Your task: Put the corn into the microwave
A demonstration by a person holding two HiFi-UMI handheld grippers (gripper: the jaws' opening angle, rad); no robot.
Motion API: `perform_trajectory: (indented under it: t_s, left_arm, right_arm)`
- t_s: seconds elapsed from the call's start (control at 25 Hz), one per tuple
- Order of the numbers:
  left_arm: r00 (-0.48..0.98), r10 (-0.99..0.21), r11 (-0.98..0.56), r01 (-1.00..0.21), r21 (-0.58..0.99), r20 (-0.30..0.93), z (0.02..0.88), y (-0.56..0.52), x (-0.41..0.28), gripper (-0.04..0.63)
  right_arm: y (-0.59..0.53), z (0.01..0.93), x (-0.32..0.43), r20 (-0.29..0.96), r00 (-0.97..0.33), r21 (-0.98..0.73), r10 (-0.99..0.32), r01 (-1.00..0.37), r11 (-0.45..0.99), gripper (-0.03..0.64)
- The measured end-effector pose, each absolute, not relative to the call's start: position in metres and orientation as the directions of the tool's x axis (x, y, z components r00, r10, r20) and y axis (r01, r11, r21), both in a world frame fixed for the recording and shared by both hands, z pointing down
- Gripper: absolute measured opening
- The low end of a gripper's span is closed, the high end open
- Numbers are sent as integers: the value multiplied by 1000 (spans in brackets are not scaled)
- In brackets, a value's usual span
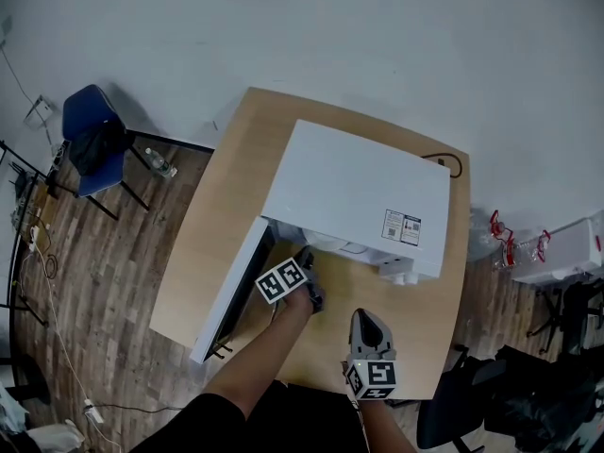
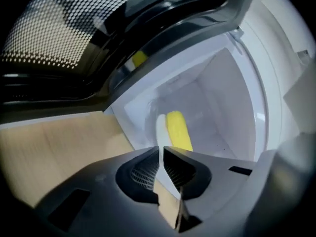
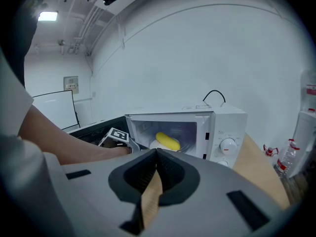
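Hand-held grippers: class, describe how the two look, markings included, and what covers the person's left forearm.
The left hand-held gripper and right hand-held gripper are matt grey, with broad moulded jaws lined by dark ribbed pads. Each carries a white cube printed with black square markers. The left forearm wears no sleeve.

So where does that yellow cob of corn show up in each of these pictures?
Head view: not in it; the top of the white microwave oven hides the inside.
Left gripper view: the yellow corn cob lies at centre, inside the oven cavity.
Right gripper view: the cob is near centre, inside the open oven.
Shared landmark: the white microwave oven.
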State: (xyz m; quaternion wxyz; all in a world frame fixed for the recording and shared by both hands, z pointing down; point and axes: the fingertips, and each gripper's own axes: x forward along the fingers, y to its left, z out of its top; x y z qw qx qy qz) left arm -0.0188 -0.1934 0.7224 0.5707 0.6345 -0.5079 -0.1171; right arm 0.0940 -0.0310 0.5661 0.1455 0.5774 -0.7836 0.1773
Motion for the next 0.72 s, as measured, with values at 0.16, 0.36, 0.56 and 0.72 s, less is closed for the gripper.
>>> perform_trajectory:
  t_s: [0.16, 0.36, 0.56, 0.72]
  left_arm:
    - [459, -778, 209, -455, 866, 429, 730, -195, -18, 35]
    - [488, -783, 181, -415, 892, 386, 728, -200, -9, 35]
    - [497, -796, 184, -343, 921, 345, 730, -198, -8, 37]
    - [502, -790, 196, -337, 921, 352, 730, -199, -3, 37]
  right_arm:
    - [-36, 569, 103, 437, -283, -110, -853, -959, 262, 60]
    - [-45, 575, 114, 450, -281, -108, -847, -959, 261, 60]
    - [-55, 576, 117, 453, -292, -116, -842, -956, 269, 60]
    - [-62, 580, 117, 457, -297, -128, -839, -955, 269, 60]
